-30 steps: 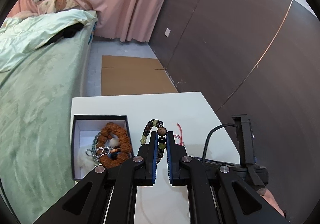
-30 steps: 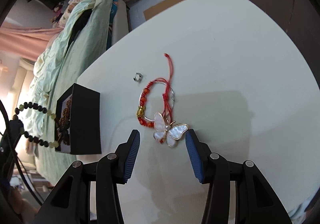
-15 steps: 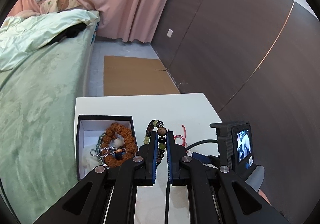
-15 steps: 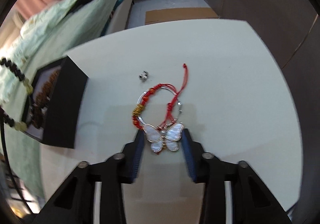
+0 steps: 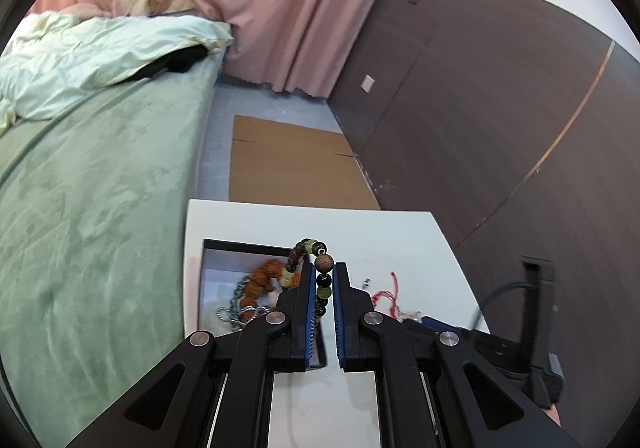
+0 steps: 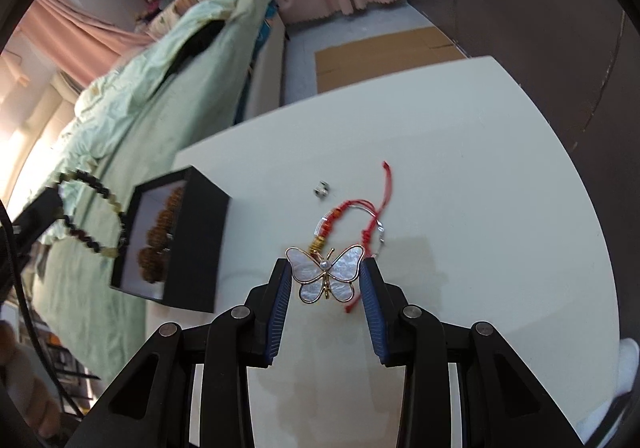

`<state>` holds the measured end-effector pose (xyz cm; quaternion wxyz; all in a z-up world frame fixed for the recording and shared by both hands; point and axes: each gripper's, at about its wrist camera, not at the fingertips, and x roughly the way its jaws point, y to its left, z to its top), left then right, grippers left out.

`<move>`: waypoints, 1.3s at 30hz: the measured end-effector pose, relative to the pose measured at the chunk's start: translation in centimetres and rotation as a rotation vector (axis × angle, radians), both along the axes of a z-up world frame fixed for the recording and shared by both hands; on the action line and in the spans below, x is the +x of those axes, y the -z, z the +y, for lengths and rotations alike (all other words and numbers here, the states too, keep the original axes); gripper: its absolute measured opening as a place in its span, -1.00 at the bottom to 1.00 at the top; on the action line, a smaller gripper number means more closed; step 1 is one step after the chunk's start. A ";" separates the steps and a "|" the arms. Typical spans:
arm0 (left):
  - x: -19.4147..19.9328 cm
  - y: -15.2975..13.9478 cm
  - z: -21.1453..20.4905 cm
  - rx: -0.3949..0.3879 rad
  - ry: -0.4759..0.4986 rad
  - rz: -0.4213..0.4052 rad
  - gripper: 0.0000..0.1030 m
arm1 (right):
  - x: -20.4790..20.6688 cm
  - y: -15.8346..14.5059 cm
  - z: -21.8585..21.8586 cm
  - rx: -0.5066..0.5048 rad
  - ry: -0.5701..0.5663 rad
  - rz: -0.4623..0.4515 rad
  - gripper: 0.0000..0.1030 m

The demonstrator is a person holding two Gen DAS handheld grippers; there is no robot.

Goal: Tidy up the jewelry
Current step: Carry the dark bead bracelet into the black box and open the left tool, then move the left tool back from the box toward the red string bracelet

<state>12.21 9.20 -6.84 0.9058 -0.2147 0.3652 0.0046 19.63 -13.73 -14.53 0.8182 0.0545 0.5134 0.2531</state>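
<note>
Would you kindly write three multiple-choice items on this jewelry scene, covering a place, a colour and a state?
1. Where is the small silver ring?
A. in the box
B. on the white table
C. on the bed

2. What colour is the cord of the knotted string bracelet?
A. blue
B. green
C. red

3. What does the right gripper clamp?
A. mother-of-pearl butterfly brooch
B. chain
C. nothing

Key: 1 B, it lies on bare tabletop beside the black open box. 2 C, the cord is red. 3 A, both blue pads touch the wings.
</note>
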 end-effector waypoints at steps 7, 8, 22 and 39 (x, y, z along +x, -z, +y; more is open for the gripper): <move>0.8 1.6 1.9 -0.120 -0.017 0.083 -0.33 | -0.7 -1.8 1.0 0.107 -0.025 -0.030 -0.30; 0.6 1.6 2.0 -0.111 -0.026 0.084 0.06 | -0.9 -2.1 1.1 0.125 -0.030 -0.032 -0.30; -1.7 0.1 4.3 -0.053 -0.099 0.016 0.45 | -0.7 -5.0 6.8 0.242 -0.147 -0.045 -0.30; -2.6 -0.3 6.3 -0.046 -0.188 -0.007 0.57 | 0.9 -3.9 10.3 0.245 -0.241 0.030 0.38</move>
